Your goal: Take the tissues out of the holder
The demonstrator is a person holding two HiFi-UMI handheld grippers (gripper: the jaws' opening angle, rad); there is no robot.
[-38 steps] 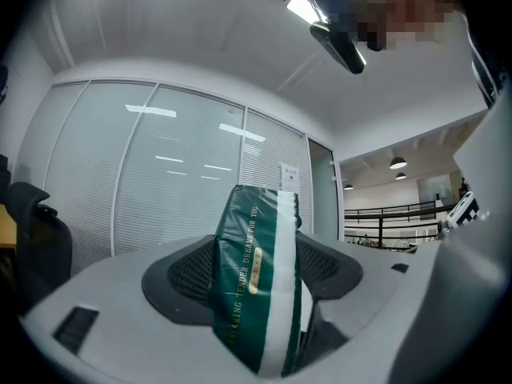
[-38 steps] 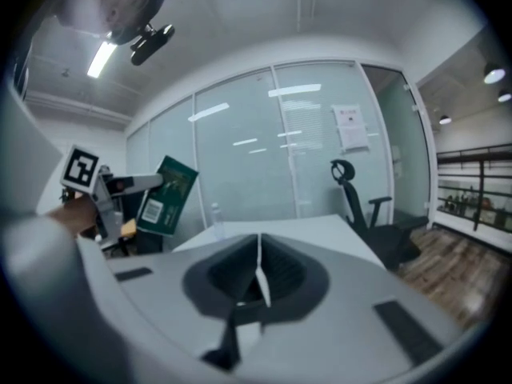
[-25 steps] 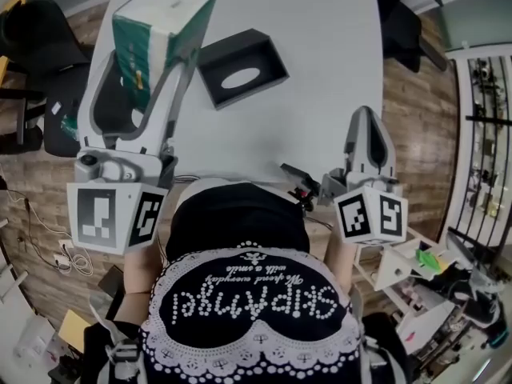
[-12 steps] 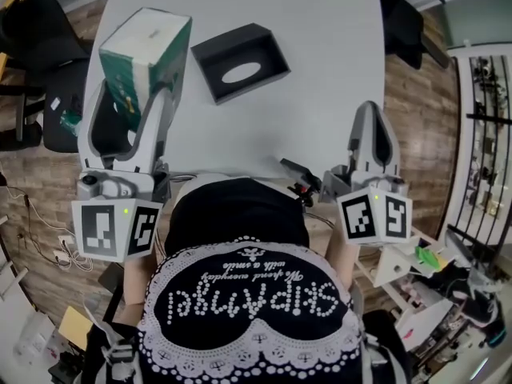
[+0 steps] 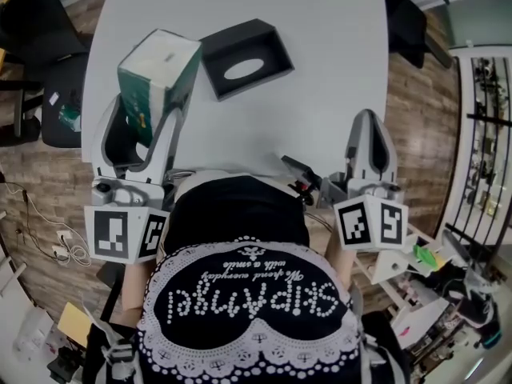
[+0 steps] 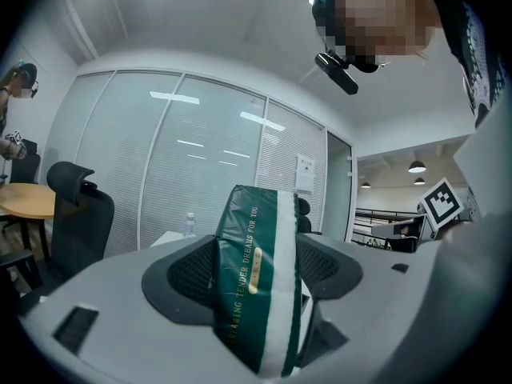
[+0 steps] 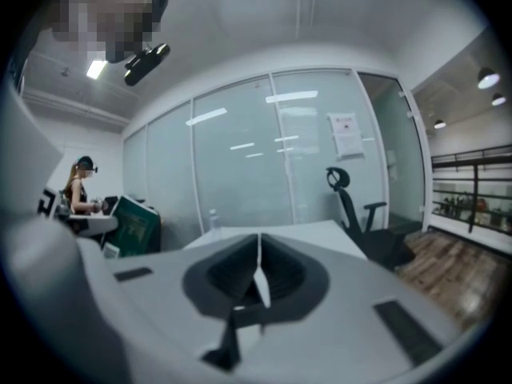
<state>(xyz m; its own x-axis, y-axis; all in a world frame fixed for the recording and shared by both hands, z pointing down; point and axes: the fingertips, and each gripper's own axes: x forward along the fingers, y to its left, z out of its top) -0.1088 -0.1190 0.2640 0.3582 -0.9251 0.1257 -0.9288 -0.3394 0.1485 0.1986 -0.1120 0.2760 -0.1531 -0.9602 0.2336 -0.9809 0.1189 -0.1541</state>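
Observation:
My left gripper [image 5: 154,94] is shut on a green and white tissue pack [image 5: 158,77] and holds it above the table's left side. In the left gripper view the tissue pack [image 6: 258,278] stands upright, pinched between the two grey jaws. The black tissue holder [image 5: 245,57] lies on the white table [image 5: 320,46], to the right of the pack and apart from it, with its oval slot showing. My right gripper [image 5: 369,130] hangs over the table's near right edge, shut on nothing. The right gripper's [image 7: 258,282] jaws meet in its own view.
Black office chairs stand at the left [image 5: 32,38] and far right [image 5: 404,22] of the table. A wood floor [image 5: 416,118] runs along the right side, with a shelf rack [image 5: 484,94] beyond. My dark top [image 5: 240,278] fills the lower middle of the head view.
The left gripper has drawn the tissue pack down and toward me, slightly right. The right gripper has barely moved. The holder stays where it lay.

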